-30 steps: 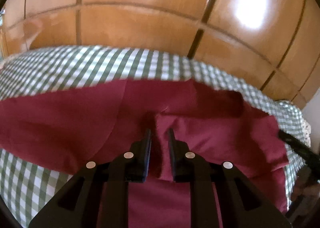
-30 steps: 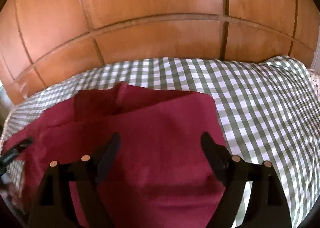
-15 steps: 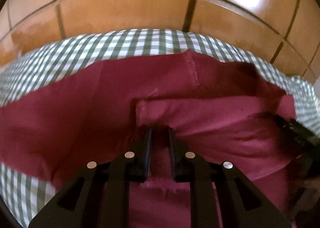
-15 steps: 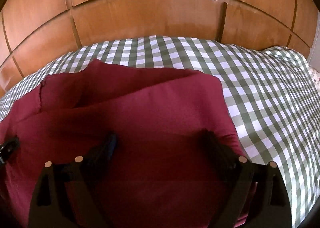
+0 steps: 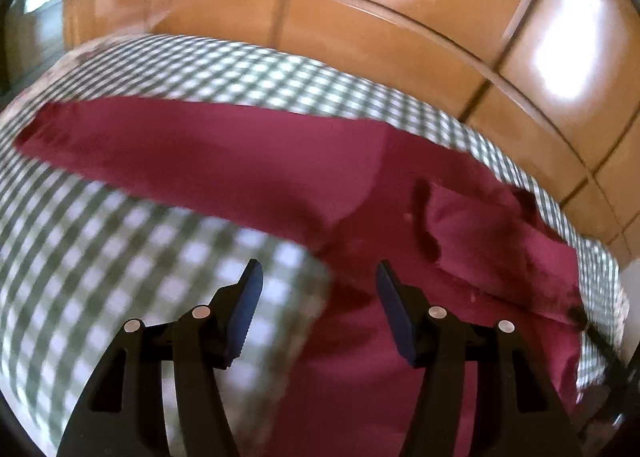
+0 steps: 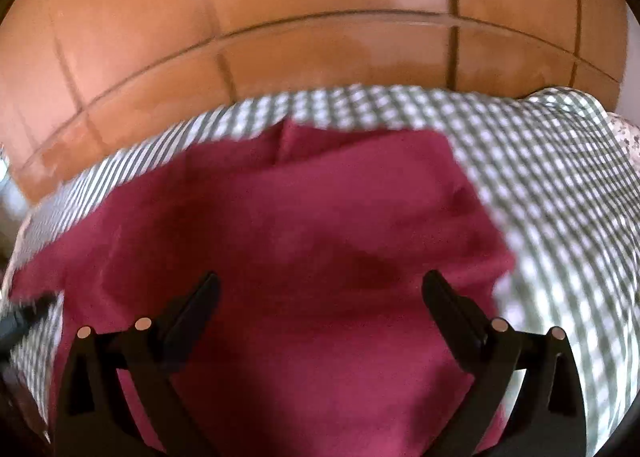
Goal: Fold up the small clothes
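Release is the step in hand: your left gripper [image 5: 318,281] has just been opening, its jaws apart with nothing pinched between them, over the cloth's [image 5: 280,173] edge. The right gripper [image 6: 320,289] gapes wide and empty above it. The cloth lies part-folded on the checked cover [image 5: 100,257], a flap at 2 o'clock. Half a second ago the left pinched that flap. Next, you need a fresh hold on the long 10 o'clock end.

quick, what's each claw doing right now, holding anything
Left claw: open, jaws just opened, holding nothing.
Right claw: wide open above the red garment, jaws just widened, empty.
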`<state>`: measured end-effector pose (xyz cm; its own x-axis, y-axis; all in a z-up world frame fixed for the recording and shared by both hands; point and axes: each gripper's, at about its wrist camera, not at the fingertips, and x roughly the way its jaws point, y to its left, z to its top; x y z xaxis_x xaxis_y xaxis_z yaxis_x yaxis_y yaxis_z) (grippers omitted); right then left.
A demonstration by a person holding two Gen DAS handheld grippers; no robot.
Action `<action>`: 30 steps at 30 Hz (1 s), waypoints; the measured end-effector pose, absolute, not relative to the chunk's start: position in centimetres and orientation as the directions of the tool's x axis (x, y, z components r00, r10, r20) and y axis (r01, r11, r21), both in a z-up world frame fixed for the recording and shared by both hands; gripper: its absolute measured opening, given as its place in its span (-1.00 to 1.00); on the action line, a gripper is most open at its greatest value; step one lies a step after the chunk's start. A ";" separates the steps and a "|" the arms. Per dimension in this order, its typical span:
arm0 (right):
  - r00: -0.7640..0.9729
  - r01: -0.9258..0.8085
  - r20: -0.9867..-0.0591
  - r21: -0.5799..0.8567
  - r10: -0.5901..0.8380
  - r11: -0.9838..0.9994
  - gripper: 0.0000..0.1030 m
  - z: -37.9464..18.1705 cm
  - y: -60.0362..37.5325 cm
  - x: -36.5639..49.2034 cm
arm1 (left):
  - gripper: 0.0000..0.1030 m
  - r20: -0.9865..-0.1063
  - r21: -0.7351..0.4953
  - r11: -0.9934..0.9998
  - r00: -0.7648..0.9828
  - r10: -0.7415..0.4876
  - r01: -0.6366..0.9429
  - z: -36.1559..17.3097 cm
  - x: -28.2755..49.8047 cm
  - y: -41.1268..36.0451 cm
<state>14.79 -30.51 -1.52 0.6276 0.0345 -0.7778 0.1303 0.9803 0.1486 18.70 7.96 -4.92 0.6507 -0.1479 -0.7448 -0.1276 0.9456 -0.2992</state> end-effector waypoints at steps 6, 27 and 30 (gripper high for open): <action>0.571 0.077 -0.820 0.078 0.020 0.994 0.95 -5.1 -27.1 12.1 | 0.11 -0.735 -0.350 0.904 0.671 -0.101 -0.247 -4.7 17.2 14.3; 0.571 0.082 -0.820 0.106 0.040 0.991 0.97 -5.6 -27.6 12.2 | -0.19 -0.685 -0.610 0.582 0.727 -0.047 -0.537 -7.2 17.4 34.5; 0.571 0.079 -0.820 0.103 0.040 0.992 0.97 -5.6 -27.7 12.2 | -0.19 -0.692 -0.616 0.556 0.721 -0.043 -0.558 -7.9 18.6 36.0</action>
